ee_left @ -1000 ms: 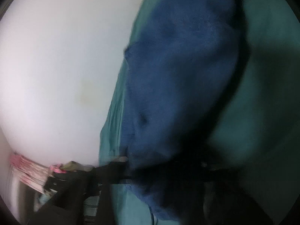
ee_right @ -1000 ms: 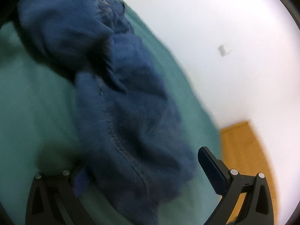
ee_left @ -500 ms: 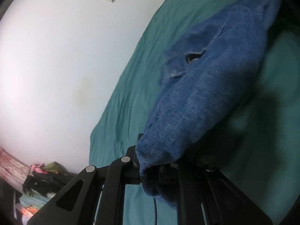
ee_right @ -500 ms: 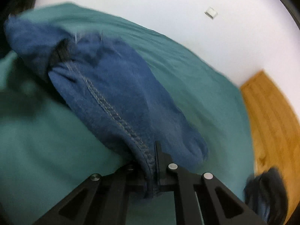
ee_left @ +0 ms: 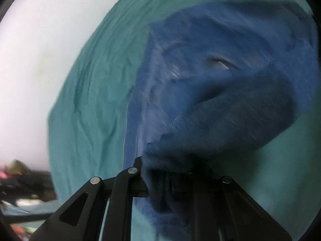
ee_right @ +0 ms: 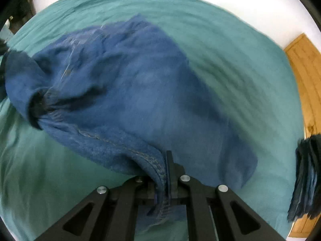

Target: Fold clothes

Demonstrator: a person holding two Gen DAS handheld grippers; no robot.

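Observation:
A pair of blue jeans hangs and drapes over a teal bed sheet. My left gripper is shut on one end of the denim, which bunches over its fingers and hides the tips. In the right wrist view the jeans spread across the sheet. There my right gripper is shut on a stitched seam edge of the jeans. The far end of the jeans at the left of that view curls around something dark; what it is cannot be told.
A white wall rises behind the bed. Dark and pink clutter lies off the bed's far corner. A wooden floor shows at the right, and a dark folded garment sits at the bed's right edge.
Both grippers have swung so the views now look down on the bed. The jeans have dropped lower and spread wider over the sheet. Each gripper keeps its hold.

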